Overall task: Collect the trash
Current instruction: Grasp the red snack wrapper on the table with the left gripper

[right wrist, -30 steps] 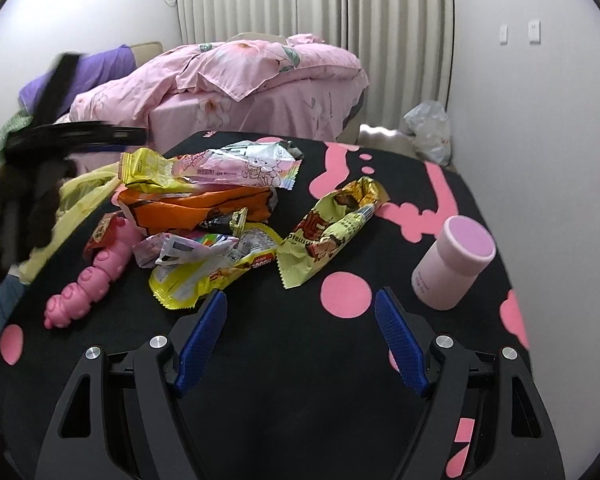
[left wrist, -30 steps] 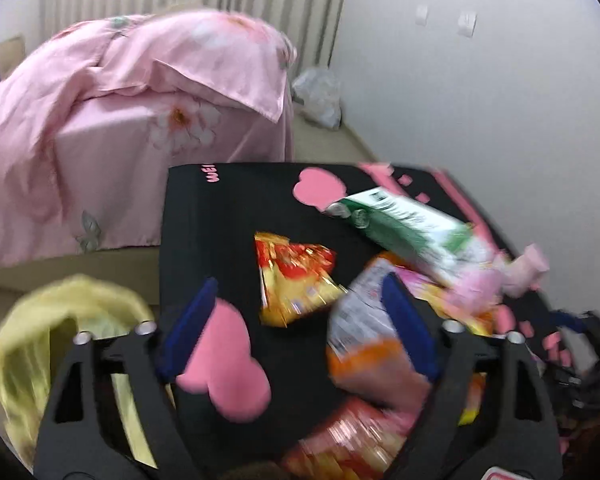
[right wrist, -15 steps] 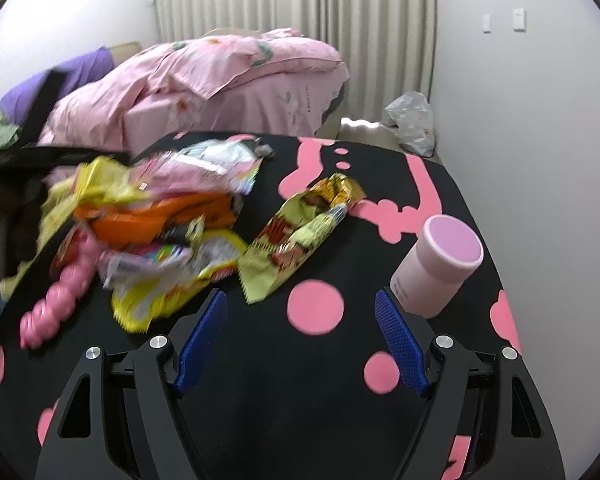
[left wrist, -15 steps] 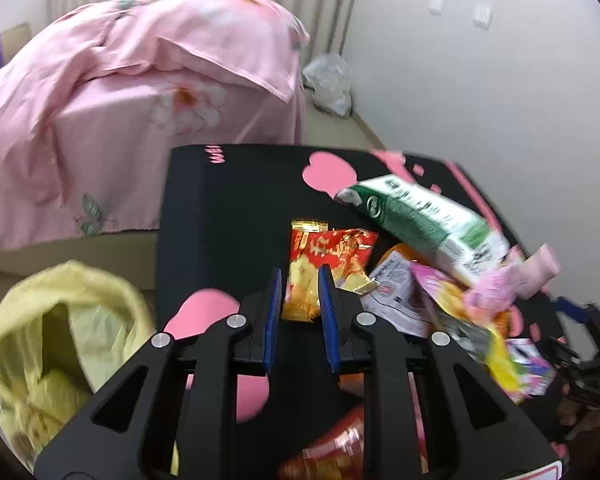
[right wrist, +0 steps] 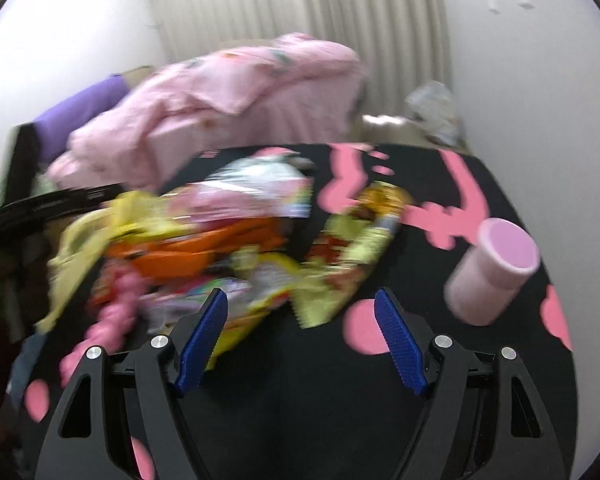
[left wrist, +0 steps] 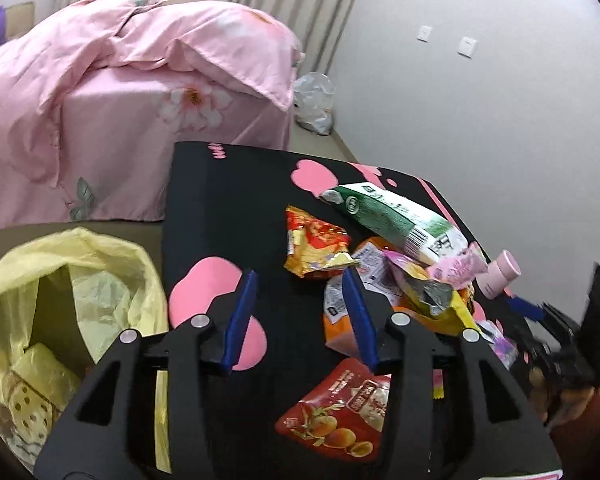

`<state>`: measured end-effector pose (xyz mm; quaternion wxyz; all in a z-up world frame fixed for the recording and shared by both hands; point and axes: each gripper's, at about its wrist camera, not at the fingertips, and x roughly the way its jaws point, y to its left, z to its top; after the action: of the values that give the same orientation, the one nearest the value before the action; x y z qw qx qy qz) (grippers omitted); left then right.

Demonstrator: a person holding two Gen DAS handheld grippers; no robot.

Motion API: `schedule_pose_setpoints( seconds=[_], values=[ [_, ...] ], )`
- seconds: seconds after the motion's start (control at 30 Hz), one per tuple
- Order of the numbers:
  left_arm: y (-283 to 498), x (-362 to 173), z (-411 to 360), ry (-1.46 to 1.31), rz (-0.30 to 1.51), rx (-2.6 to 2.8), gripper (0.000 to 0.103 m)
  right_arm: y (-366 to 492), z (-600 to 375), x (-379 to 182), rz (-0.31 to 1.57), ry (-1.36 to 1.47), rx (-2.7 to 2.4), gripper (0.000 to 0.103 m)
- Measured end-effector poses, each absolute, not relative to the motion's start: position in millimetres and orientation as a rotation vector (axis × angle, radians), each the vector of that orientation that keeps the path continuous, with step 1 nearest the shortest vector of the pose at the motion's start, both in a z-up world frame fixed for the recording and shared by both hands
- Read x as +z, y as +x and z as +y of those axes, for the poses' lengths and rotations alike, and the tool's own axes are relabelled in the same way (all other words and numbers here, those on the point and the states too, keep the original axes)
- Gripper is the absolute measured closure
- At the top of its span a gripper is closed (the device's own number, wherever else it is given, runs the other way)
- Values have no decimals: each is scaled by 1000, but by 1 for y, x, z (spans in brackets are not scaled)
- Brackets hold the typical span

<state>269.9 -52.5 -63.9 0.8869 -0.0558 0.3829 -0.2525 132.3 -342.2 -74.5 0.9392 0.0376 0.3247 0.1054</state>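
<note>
A: Left gripper (left wrist: 300,280) hangs over the black worktop with pink blotches (left wrist: 220,200), its blue pads spreading, nothing between them, only bare cloth below.

B: And the trash?

A: Heaped toward the worktop's right edge in the left view. A red-and-gold foil snack wrapper (left wrist: 316,248) lies just past the right pad, apart from it. Behind it a green-and-white plastic packet (left wrist: 396,216) slants toward the far edge. Under the right finger sits an orange packet (left wrist: 340,324), and at the near edge a red pouch printed with oranges (left wrist: 340,412).

B: Where does it go?

A: A yellow plastic bag (left wrist: 60,280) gapes open beside the worktop's left edge, wrappers already inside.

B: Right side?

A: Right gripper (right wrist: 300,304) has its pads wide apart, empty, over the near edge. That view is blurred, but a yellow-green wrapper (right wrist: 340,264) lies just beyond the pads, and a pale pink cylindrical container (right wrist: 492,272) stands tilted near the right edge. A pink quilted bed (left wrist: 140,80) fills the background.
</note>
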Motion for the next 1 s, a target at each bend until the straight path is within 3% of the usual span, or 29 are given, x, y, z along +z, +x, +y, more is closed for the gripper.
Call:
schedule_pose_setpoints(
  seconds=[0.13, 0.3, 0.33, 0.37, 0.43, 0.57, 0.8, 0.87, 0.9, 1.0],
  values=[
    [267, -68, -47, -165, 810, -515, 58, 134, -313, -59, 598, 3, 327, 31],
    [263, -75, -43, -155, 831, -511, 55, 163, -299, -63, 662, 51, 443, 31],
    [263, -76, -42, -155, 832, -510, 55, 164, -298, -66, 680, 66, 464, 33],
    [264, -76, -40, -156, 833, -509, 54, 162, -297, -70, 692, 73, 485, 44],
    [268, -74, -39, -161, 825, -516, 54, 154, -293, -78, 728, 40, 501, 50],
    [292, -67, -53, -89, 771, -548, 46, 126, -293, -86, 746, -45, 453, 50],
    [358, -97, -108, 120, 889, -571, 46, 84, -306, -80, 740, -79, 392, 50],
    [362, -97, -108, 90, 894, -581, 65, 80, -308, -76, 732, -79, 386, 50],
    [361, -95, -107, 82, 896, -574, 87, 79, -308, -75, 727, -76, 387, 50],
    [346, -91, -100, 91, 885, -544, 93, 83, -307, -70, 714, -59, 389, 50]
  ],
)
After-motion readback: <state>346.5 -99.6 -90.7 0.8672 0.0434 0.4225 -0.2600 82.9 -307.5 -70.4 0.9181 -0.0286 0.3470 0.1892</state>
